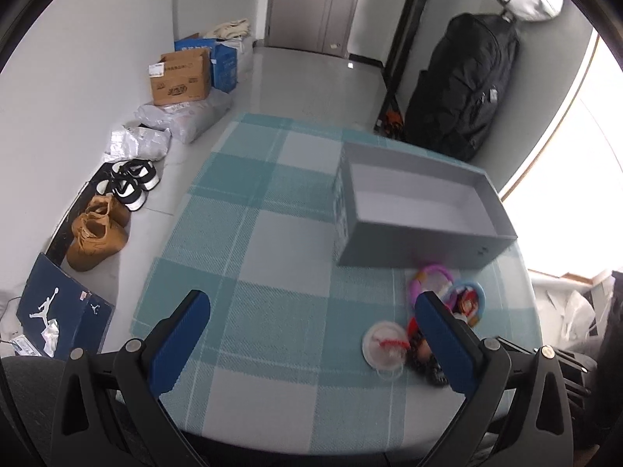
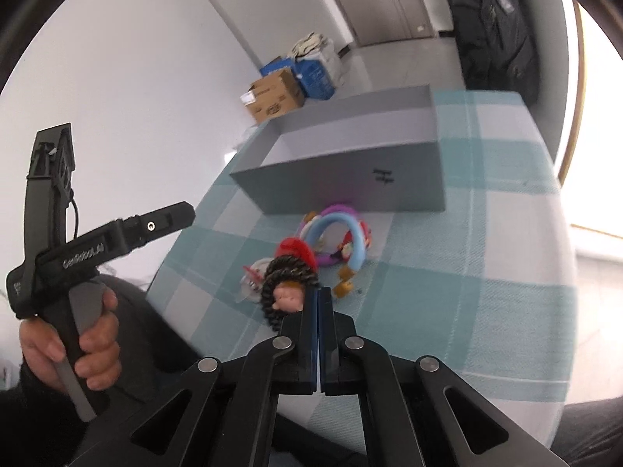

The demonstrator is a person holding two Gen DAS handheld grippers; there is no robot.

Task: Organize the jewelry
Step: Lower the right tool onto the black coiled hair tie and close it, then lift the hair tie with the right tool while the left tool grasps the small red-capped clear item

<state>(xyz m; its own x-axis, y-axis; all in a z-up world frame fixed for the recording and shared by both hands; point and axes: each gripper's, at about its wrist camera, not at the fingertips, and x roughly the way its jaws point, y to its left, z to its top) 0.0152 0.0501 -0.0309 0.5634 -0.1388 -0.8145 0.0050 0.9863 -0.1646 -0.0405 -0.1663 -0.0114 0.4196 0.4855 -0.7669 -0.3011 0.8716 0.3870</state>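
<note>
A heap of jewelry lies on the teal checked cloth (image 1: 272,233) in front of an open grey box (image 1: 424,241) (image 2: 350,186). In the heap are a purple bangle (image 2: 338,208), a light-blue bangle (image 2: 331,225), a red piece (image 2: 296,249) and a clear disc (image 1: 385,346). My right gripper (image 2: 317,295) is shut, its tips pinching the edge of a black braided bracelet (image 2: 288,264) with a pink charm. My left gripper (image 1: 311,297) hovers open over bare cloth, its right finger (image 1: 447,334) beside the heap.
The table's rounded edge runs close on the left and near sides. Shoes (image 1: 97,229), parcels and a cardboard box (image 1: 181,78) line the floor by the wall. A black bag (image 1: 463,89) hangs behind the table. A hand (image 2: 89,334) holds the left gripper's handle.
</note>
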